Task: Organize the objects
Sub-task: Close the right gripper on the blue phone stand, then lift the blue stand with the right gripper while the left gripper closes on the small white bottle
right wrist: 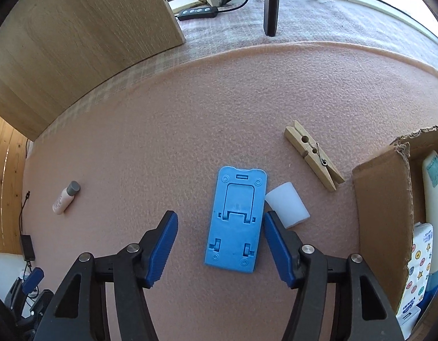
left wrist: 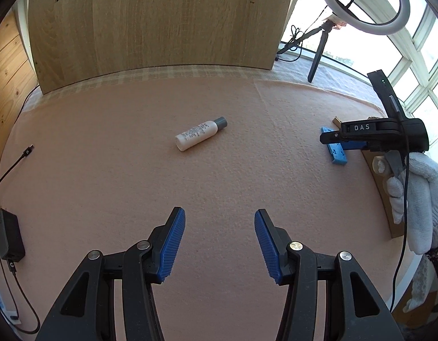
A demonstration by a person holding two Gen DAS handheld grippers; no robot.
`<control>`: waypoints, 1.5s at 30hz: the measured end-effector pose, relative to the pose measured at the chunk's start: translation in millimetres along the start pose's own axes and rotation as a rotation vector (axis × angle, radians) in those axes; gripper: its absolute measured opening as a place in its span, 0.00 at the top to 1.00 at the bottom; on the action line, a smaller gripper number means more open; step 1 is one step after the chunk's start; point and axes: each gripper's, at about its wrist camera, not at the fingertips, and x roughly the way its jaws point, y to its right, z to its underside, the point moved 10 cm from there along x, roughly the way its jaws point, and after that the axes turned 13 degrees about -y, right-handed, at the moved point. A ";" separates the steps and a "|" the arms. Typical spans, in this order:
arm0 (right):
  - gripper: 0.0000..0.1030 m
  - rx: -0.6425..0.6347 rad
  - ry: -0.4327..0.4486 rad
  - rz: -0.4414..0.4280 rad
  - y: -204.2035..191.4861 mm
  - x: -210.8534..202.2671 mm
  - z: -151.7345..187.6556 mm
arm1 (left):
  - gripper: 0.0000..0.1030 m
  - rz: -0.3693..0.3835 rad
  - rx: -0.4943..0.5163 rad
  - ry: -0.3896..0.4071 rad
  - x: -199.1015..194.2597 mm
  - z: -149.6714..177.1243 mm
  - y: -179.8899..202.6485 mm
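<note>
**Right gripper over the blue stand, left gripper idle above the mat**

We see the right gripper (right wrist: 220, 228) angled steeply down with its ribbed blue pads apart and nothing pinched. The flat blue plastic phone stand (right wrist: 235, 221) lies between the fingertips; the right pad sits just beside its edge, the left pad stands clear of it. We cannot tell whether the right pad touches. The stand lies flat on the mat, its long axis running away from us and leaning slightly right, with the slotted end farthest from the gripper.

Touching the stand's right edge is a small white translucent cap (right wrist: 287, 206). Beyond it lies a wooden clothespin (right wrist: 314, 159), slanted, its long axis running from far left to near right. At the right edge stands an open brown cardboard box (right wrist: 381, 199) holding a white lotion bottle (right wrist: 435, 204) and a printed tissue pack (right wrist: 419, 258).

The left gripper (left wrist: 219, 237) also tilts downward, fingers released and empty, above bare mat. Well ahead of it lies a small white bottle with a grey cap (left wrist: 200, 135), on its side, cap pointing far right.

From the left wrist we see a white-gloved hand (left wrist: 418, 199) gripping the right tool's handle.

The surface is a salmon-pink textured foam mat (left wrist: 133, 170) over a checked cloth. A light wooden panel (left wrist: 162, 20) stands behind, and bright windows with a ring light on a tripod (left wrist: 361, 0) fill the far right. A black adapter with cable (left wrist: 8, 237) rests at the mat's left edge.
</note>
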 end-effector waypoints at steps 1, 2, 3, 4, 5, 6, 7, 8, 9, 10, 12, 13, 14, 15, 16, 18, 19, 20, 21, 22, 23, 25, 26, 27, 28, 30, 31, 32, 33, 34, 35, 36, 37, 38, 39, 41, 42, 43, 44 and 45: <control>0.45 -0.010 0.005 0.017 -2.1 0.5 -0.5 | 0.47 -0.005 0.001 0.001 -0.2 -0.9 -1.7; 0.46 -0.021 0.009 0.031 -3.9 1.0 -1.2 | 0.47 -0.011 0.002 0.004 -0.4 -3.2 -4.0; 0.47 -0.033 0.013 0.045 -6.3 1.4 -1.7 | 0.47 -0.019 0.003 0.007 -0.5 -6.3 -6.7; 0.49 -0.045 0.015 0.053 -9.0 2.0 -1.8 | 0.47 -0.029 0.002 0.011 -0.8 -10.0 -9.4; 0.50 -0.055 0.018 0.061 -11.2 2.4 -1.8 | 0.47 -0.036 0.002 0.016 -1.4 -13.9 -12.1; 0.51 -0.067 0.021 0.067 -14.1 2.8 -1.4 | 0.47 -0.042 0.001 0.020 -2.1 -18.1 -14.1; 0.52 -0.080 0.023 0.069 -17.4 3.5 -0.6 | 0.47 -0.046 0.003 0.026 -2.7 -22.8 -16.1; 0.53 -0.093 0.027 0.070 -20.7 3.8 0.6 | 0.47 -0.050 0.009 0.030 -3.1 -27.6 -17.2; 0.54 -0.105 0.029 0.070 -23.9 4.4 2.0 | 0.46 -0.054 0.020 0.032 -2.5 -32.8 -17.1; 0.55 -0.123 0.031 0.075 -28.0 5.3 4.0 | 0.42 -0.058 0.035 0.034 -1.7 -37.4 -16.6; 0.55 -0.158 0.038 0.107 -33.7 6.8 6.9 | 0.38 -0.070 0.073 0.031 4.0 -47.8 -13.6; 0.55 -0.169 0.042 0.126 -35.9 7.8 7.2 | 0.38 -0.082 0.095 0.025 7.7 -52.6 -12.2; 0.55 -0.171 0.042 0.126 -36.7 7.8 7.8 | 0.38 -0.096 0.120 0.018 11.9 -58.8 -10.8; 0.55 -0.164 0.040 0.109 -36.7 7.3 8.2 | 0.38 -0.106 0.141 0.008 16.8 -64.0 -9.8; 0.55 -0.147 0.034 0.085 -35.1 6.0 8.3 | 0.38 -0.114 0.152 -0.003 21.9 -68.9 -9.6; 0.55 -0.091 0.029 0.034 -28.8 3.0 5.5 | 0.38 -0.117 0.169 -0.020 30.4 -76.3 -8.7; 0.55 -0.060 0.026 0.008 -25.0 1.9 3.7 | 0.38 -0.120 0.175 -0.026 33.5 -79.8 -8.3; 0.55 -0.039 0.021 -0.014 -22.9 1.0 1.7 | 0.38 -0.122 0.182 -0.030 36.1 -82.5 -7.7; 0.55 -0.024 0.016 -0.024 -21.7 0.5 -0.2 | 0.38 -0.122 0.188 -0.034 38.2 -84.6 -7.1; 0.55 -0.015 0.013 -0.024 -20.0 0.4 -2.6 | 0.38 -0.120 0.193 -0.035 39.9 -86.4 -6.4; 0.55 -0.013 0.012 -0.017 -20.1 0.4 -4.7 | 0.38 -0.117 0.196 -0.038 41.3 -87.9 -5.8; 0.55 -0.021 0.015 0.010 -21.3 0.8 -9.1 | 0.38 -0.116 0.199 -0.041 44.2 -91.3 -5.6; 0.55 -0.031 0.017 0.027 -22.5 1.1 -11.1 | 0.38 -0.115 0.200 -0.044 45.6 -91.9 -6.1; 0.55 -0.044 0.021 0.046 -23.9 1.5 -12.7 | 0.38 -0.114 0.201 -0.047 46.5 -91.5 -6.5; 0.57 -0.063 0.025 0.070 -25.9 2.0 -14.0 | 0.38 -0.113 0.203 -0.050 48.1 -91.9 -6.9; 0.61 -0.102 0.036 0.120 -28.8 2.6 -14.6 | 0.38 -0.118 0.208 -0.057 51.3 -91.6 -7.7; 0.62 -0.123 0.041 0.138 -30.2 2.8 -14.0 | 0.38 -0.121 0.210 -0.062 53.5 -91.8 -8.5; 0.62 -0.141 0.047 0.149 -31.9 3.0 -13.2 | 0.38 -0.122 0.211 -0.066 55.4 -91.9 -9.6; 0.63 -0.159 0.054 0.158 -34.7 3.8 -11.8 | 0.38 -0.120 0.211 -0.071 57.4 -91.8 -10.7; 0.63 -0.175 0.061 0.167 -37.0 4.0 -11.4 | 0.38 -0.116 0.209 -0.075 59.3 -92.0 -11.3; 0.63 -0.192 0.067 0.175 -38.7 4.0 -9.8 | 0.38 -0.112 0.208 -0.079 61.5 -92.6 -12.3; 0.64 -0.211 0.073 0.183 -37.2 3.2 -6.0 | 0.38 -0.109 0.207 -0.083 63.9 -93.9 -13.4; 0.65 -0.226 0.076 0.184 -39.0 3.0 -4.5 | 0.38 -0.107 0.204 -0.087 65.7 -94.6 -14.1; 0.65 -0.238 0.079 0.181 -41.0 3.8 -1.6 | 0.38 -0.104 0.204 -0.091 67.6 -95.4 -14.9; 0.66 -0.250 0.078 0.175 -41.3 3.6 0.8 | 0.38 -0.101 0.203 -0.096 69.7 -96.3 -15.7; 0.66 -0.279 0.078 0.178 -41.8 2.8 6.8 | 0.38 -0.094 0.205 -0.105 73.4 -97.3 -15.4; 0.67 -0.295 0.077 0.180 -37.1 4.8 5.1 | 0.38 -0.089 0.204 -0.110 75.1 -97.5 -15.3; 0.67 -0.306 0.076 0.180 -39.0 6.9 7.7 | 0.38 -0.083 0.204 -0.115 75.6 -96.9 -14.8; 0.67 -0.316 0.074 0.181 -39.2 7.1 9.7 | 0.39 -0.078 0.205 -0.117 76.8 -96.8 -14.1; 0.67 -0.325 0.073 0.183 -49.4 10.4 9.2 | 0.40 -0.074 0.206 -0.121 78.1 -96.7 -13.3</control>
